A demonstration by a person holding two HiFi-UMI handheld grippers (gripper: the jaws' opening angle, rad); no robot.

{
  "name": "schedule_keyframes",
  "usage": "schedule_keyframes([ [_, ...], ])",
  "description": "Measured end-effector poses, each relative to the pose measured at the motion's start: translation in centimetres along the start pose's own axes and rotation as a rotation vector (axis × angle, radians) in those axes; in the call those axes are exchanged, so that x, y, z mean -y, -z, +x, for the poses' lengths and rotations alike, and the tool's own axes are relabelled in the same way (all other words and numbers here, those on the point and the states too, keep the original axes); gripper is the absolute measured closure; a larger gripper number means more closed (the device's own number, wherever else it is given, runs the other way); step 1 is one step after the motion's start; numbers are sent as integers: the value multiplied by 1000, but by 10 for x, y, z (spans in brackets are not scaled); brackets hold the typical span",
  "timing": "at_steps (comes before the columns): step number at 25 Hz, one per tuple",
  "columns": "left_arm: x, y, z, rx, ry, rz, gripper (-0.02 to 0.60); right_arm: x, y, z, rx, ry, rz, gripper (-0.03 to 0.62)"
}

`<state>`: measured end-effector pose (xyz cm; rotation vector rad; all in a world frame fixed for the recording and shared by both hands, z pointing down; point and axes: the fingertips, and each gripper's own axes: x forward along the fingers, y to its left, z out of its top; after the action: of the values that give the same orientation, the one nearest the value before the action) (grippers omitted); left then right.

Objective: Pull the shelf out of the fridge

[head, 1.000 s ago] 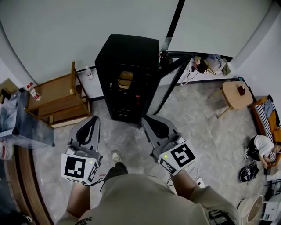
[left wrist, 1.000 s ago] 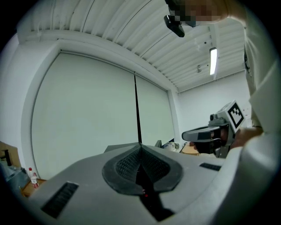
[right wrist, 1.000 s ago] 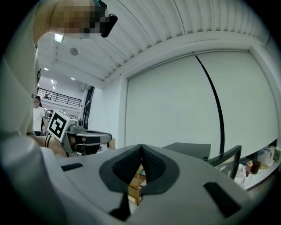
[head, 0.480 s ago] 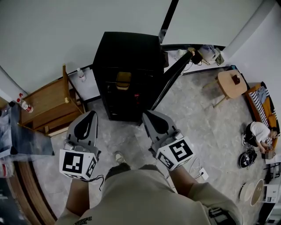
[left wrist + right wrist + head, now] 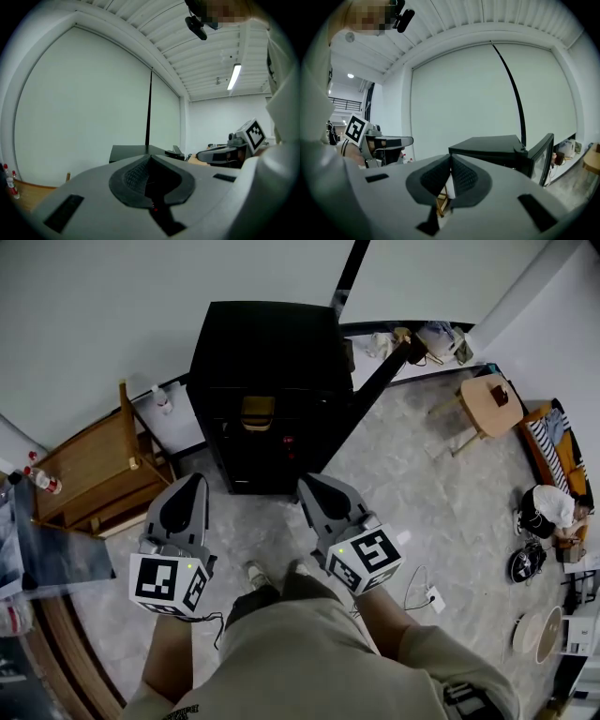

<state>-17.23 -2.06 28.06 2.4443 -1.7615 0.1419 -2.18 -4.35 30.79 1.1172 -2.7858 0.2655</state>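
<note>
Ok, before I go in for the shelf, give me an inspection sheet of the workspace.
Surface: grey stone-patterned floor.
Job's things: black fridge, door swung open to the right; shelf not made out in the dark interior; a tan item sits inside.
Clutter: wooden rack at left, bottle beside it; round stool at right.
Grippers: left gripper and right gripper both shut, empty, short of the fridge.
Cables: white cable on the floor at right.
Surroundings: white walls; a person seated on the floor, far right.
</note>
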Motion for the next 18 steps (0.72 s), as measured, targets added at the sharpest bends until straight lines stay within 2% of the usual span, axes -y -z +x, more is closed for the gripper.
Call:
schedule_keyframes([
  [4,-3,10,23,-15,2,-30,572,17,7,19,3,22,39,597],
  [6,-6,16,36,-9,11,-74,572,24,10,32,14,31,62,597],
  [12,-28,32,73,103,-17,-221,571,44,28,66,76,31,210,594],
  [15,-30,51,93,98,21,-315,565,55,41,85,94,26,300,518],
  [17,-30,68,108,75,51,-368,488,63,53,98,95,32,353,493],
  [18,-30,77,114,65,62,-399,474,68,60,104,95,37,377,482],
])
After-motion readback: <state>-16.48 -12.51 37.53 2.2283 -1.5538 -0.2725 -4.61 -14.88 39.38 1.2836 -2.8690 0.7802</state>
